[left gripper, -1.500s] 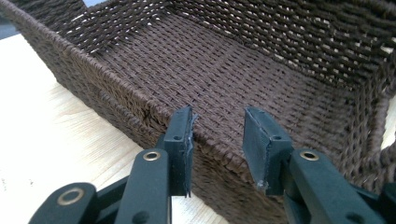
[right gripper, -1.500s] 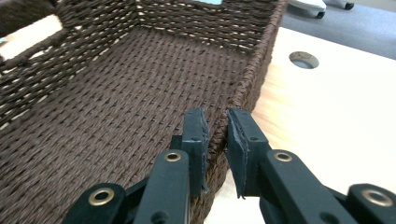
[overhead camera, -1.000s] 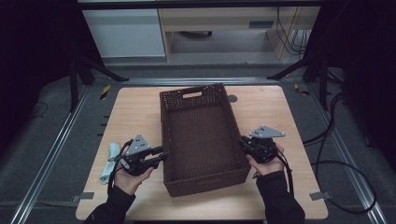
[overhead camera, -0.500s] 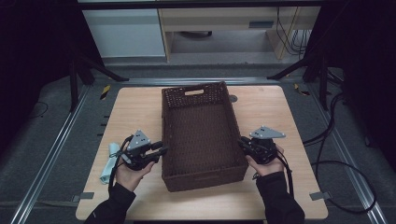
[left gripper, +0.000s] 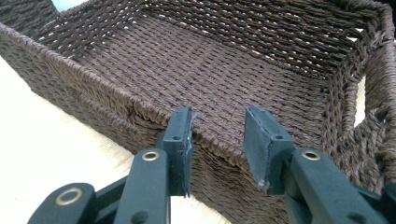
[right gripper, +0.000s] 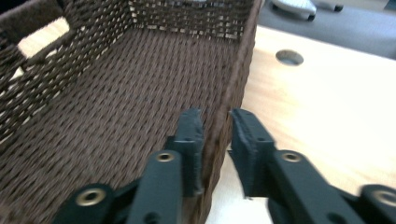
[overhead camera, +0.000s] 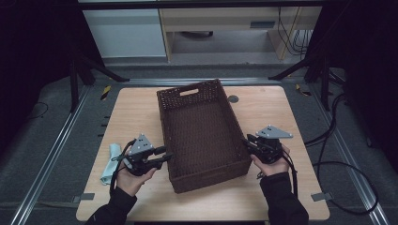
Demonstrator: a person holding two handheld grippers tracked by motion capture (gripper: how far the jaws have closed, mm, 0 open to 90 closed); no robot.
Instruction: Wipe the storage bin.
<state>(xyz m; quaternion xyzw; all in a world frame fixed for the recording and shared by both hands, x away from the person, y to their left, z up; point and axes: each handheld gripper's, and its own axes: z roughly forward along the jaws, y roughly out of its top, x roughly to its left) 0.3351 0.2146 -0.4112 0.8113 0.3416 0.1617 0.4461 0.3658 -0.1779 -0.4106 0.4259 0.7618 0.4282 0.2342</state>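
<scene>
The woven basket (overhead camera: 202, 131) sits mid-tabletop (overhead camera: 136, 108), long axis running away from me. My left claw (left gripper: 217, 135) straddles its left wall, jaws apart and just opening, pads off the weave. My right claw (right gripper: 215, 135) straddles the right wall, jaws also just opening, slightly clear. A cloth (overhead camera: 110, 163) lies beside my left hand (overhead camera: 133, 176).

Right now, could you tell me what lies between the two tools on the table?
The brown wicker basket lies between the left tool and right tool, each astride a long side wall, as the high view shows.
</scene>
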